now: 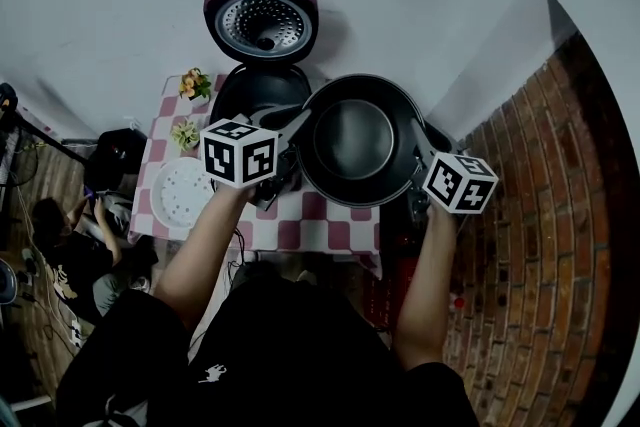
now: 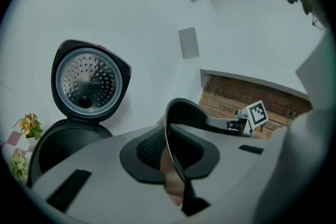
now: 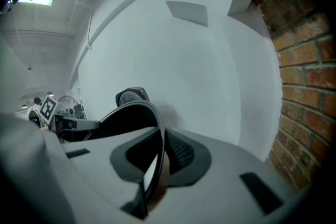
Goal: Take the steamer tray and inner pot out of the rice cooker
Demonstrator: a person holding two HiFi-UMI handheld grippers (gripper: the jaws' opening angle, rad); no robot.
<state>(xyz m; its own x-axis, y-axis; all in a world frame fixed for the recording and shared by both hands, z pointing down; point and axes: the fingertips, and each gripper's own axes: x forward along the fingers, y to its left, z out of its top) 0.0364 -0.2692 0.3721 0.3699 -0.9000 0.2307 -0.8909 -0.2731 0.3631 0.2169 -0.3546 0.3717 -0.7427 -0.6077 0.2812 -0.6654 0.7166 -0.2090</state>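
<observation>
The dark round inner pot (image 1: 358, 140) hangs in the air just right of the open rice cooker (image 1: 250, 93), held by its rim from both sides. My left gripper (image 1: 300, 120) is shut on the pot's left rim (image 2: 176, 113), which runs between its pads (image 2: 147, 152). My right gripper (image 1: 417, 143) is shut on the opposite rim (image 3: 152, 113). The cooker's lid (image 1: 262, 23) stands raised, its perforated inner plate (image 2: 88, 80) showing. A white round perforated tray (image 1: 183, 192) lies on the checked table left of the cooker.
The pink-and-white checked tablecloth (image 1: 330, 227) lies under the pot. Two small flower pots (image 1: 195, 83) stand by the cooker's left side. A brick wall (image 1: 540, 245) runs close on the right, a white wall behind. A person (image 1: 80, 245) sits on the floor at the left.
</observation>
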